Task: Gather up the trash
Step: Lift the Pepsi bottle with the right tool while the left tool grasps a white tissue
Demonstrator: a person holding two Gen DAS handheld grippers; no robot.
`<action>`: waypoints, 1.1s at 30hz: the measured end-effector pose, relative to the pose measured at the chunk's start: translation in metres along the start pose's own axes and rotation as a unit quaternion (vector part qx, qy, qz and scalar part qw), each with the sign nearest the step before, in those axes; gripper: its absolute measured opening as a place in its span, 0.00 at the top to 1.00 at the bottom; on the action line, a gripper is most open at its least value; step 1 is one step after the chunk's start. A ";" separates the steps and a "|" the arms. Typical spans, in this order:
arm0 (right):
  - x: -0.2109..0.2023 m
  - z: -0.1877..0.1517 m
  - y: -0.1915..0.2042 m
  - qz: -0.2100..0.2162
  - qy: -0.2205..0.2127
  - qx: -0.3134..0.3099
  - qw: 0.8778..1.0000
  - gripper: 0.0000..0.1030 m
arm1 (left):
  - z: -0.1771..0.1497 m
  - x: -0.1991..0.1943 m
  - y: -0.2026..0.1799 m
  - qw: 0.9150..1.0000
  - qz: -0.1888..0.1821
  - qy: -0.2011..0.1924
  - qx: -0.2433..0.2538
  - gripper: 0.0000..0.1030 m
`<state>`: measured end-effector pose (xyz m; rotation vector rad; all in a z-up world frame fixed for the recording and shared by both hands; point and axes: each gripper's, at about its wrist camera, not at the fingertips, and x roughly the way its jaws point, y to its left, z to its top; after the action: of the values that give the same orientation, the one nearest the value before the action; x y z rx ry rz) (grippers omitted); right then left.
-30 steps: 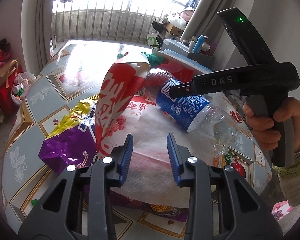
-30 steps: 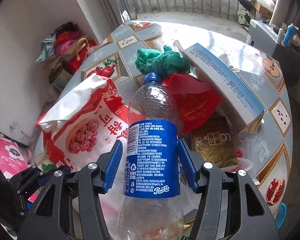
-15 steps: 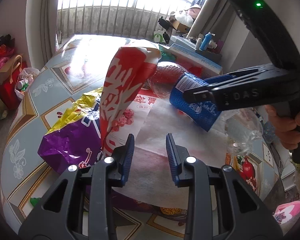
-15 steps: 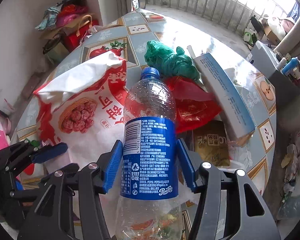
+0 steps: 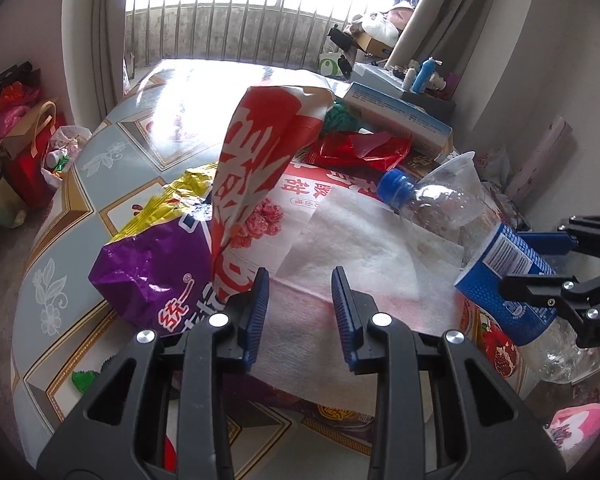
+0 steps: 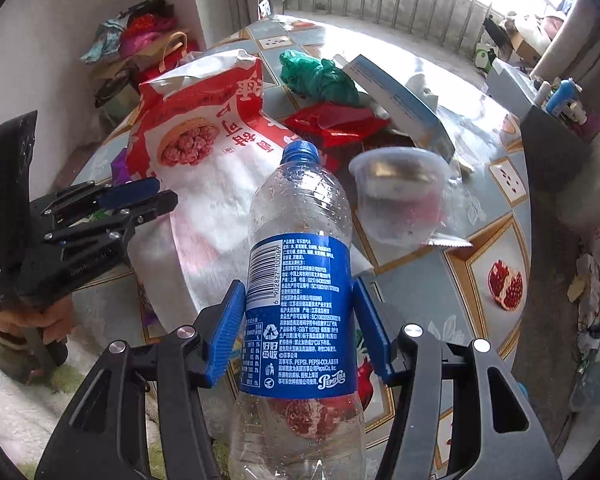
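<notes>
Now that the right tongs [image 6: 298, 334], clamped on the clear blue-labelled plastic bottle [image 6: 300, 280], have carried it off the pile toward the desk [image 6: 496, 216] edge, one item is collected; left tongs [image 5: 298, 312] hover part-open, empty, over white tissue [image 5: 356, 248]

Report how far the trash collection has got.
Early, as far as the views show: no bin or collected trash is visible. In hand: the right gripper clamps the plastic bottle; the left gripper hovers open over the white tissue. Left on the table: red bag, purple packet, clear cup.
</notes>
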<state>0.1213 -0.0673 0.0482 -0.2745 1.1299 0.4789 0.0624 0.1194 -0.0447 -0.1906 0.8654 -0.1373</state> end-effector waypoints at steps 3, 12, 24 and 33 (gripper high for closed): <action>0.004 -0.011 -0.005 0.013 -0.007 0.015 1.000 0.47 | -0.004 -0.006 0.004 1.000 0.000 0.019 -0.005 0.62; 0.010 -0.022 -0.013 0.027 -0.030 0.034 0.999 0.47 | -0.009 -0.004 0.021 0.996 -0.005 0.047 -0.070 0.50; 0.014 -0.024 -0.015 0.030 -0.046 0.036 0.998 0.46 | -0.013 -0.013 0.008 0.987 -0.125 0.039 -0.092 0.56; 0.019 -0.022 -0.019 0.032 -0.041 0.043 0.998 0.45 | -0.010 -0.013 -0.019 0.994 -0.097 0.019 -0.037 0.91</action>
<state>0.1195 -0.0897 0.0212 -0.1437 1.0787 0.4923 0.0459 0.1020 -0.0369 -0.3431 0.8906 -0.2917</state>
